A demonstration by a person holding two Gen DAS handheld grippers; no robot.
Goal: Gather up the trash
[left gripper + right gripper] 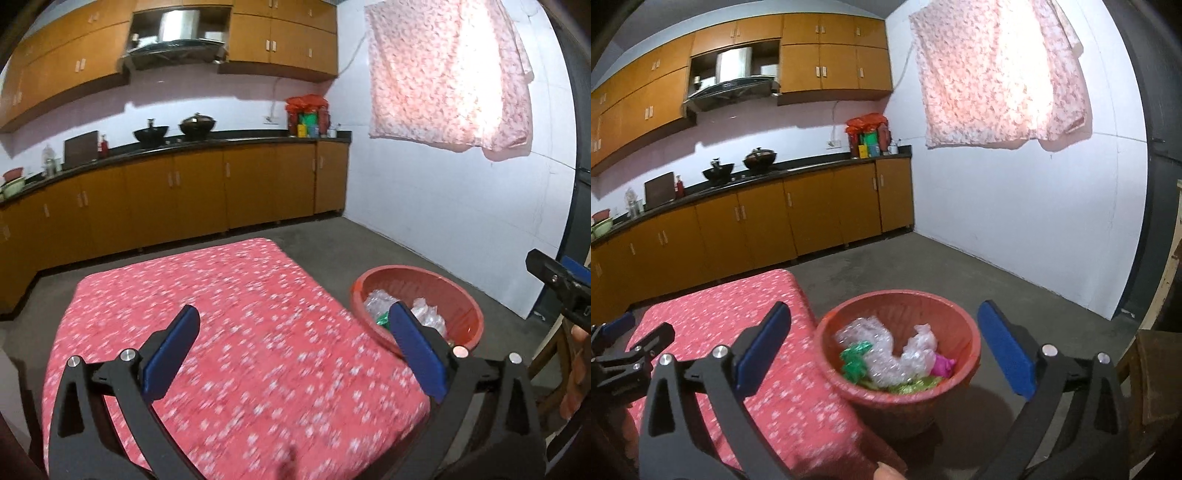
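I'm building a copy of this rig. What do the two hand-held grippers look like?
Both match: the left hand-held gripper and the right hand-held gripper have black angular frames with triangular cutouts, round silver bolts at the pivots, and flat blue rectangular finger pads. No cables or markings show.

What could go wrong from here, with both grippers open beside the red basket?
1. The red basket stands on the floor close against the table; a careless sweep of the right gripper might tip it and spill the bubble wrap.
2. The left gripper and the right one sit close together, so they might collide.
3. Both views are motion-blurred, so leftover trash could be missed.
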